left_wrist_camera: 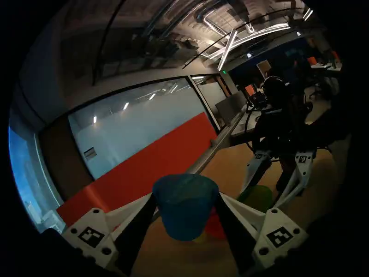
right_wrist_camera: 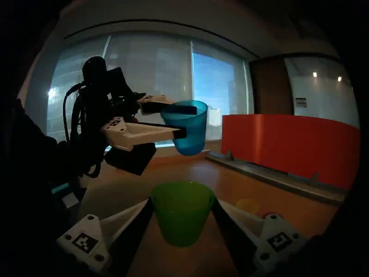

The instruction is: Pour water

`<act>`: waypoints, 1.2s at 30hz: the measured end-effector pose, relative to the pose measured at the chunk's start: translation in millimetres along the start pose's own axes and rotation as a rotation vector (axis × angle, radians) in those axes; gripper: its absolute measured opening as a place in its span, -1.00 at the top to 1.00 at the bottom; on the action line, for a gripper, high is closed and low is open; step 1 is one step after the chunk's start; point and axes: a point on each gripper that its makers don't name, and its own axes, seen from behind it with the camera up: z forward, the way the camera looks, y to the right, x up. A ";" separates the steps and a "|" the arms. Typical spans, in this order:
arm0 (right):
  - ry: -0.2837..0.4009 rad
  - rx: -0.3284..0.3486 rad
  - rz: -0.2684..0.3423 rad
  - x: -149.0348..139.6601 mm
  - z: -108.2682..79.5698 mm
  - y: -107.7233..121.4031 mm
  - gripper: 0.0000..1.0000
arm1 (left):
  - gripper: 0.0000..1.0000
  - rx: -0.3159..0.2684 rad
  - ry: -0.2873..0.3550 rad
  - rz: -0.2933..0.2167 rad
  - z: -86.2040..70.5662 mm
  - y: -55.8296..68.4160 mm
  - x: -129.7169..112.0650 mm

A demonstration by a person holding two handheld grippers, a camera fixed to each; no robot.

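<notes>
You hold a cup in each gripper above a wooden surface (right_wrist_camera: pixel 240 184).
In the right gripper view a bright window (right_wrist_camera: pixel 152 69) and an orange wall panel (right_wrist_camera: pixel 290 143) stand behind that surface. Your left gripper (left_wrist_camera: pixel 185 199) has its jaws clamped on the blue cup (left_wrist_camera: pixel 185 219), one finger against each side. In the right gripper view that cup hangs close to upright, higher than the green cup (right_wrist_camera: pixel 183 221) and apart from it. Your right gripper (right_wrist_camera: pixel 183 203) grips the green cup the same way, mouth up, low over the wood. You cannot tell whether either cup holds water.
</notes>
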 end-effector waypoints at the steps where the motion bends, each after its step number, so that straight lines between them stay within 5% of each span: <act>1: -0.001 0.001 -0.001 -0.2 0.6 -0.9 -0.83 | -0.72 -0.002 0.001 0.006 0.3 0.6 0.9; 36: -0.003 0.037 -0.019 3.3 13.5 -12.3 -0.83 | -0.72 0.021 0.002 0.246 -4.4 0.5 25.6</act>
